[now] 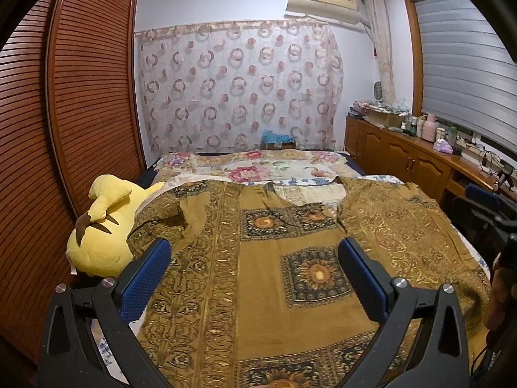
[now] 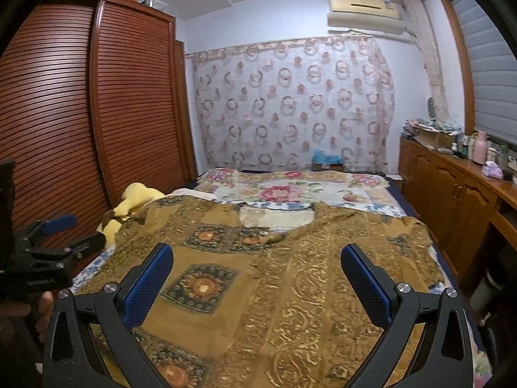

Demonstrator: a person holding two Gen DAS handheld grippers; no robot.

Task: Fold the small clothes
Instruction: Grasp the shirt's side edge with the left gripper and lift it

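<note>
A brown and gold patterned garment (image 1: 274, 258) lies spread flat on the bed, neckline toward the far end, sleeves out to both sides. It also fills the middle of the right wrist view (image 2: 274, 268). My left gripper (image 1: 255, 249) is open and empty, held above the garment's lower middle. My right gripper (image 2: 257, 255) is open and empty, also above the garment. The left gripper also shows at the left edge of the right wrist view (image 2: 61, 236).
A yellow plush toy (image 1: 103, 226) lies at the bed's left edge by a slatted wooden wardrobe (image 1: 64, 113). A floral bedcover (image 1: 258, 168) shows beyond the garment. A wooden cabinet (image 1: 404, 155) with bottles runs along the right.
</note>
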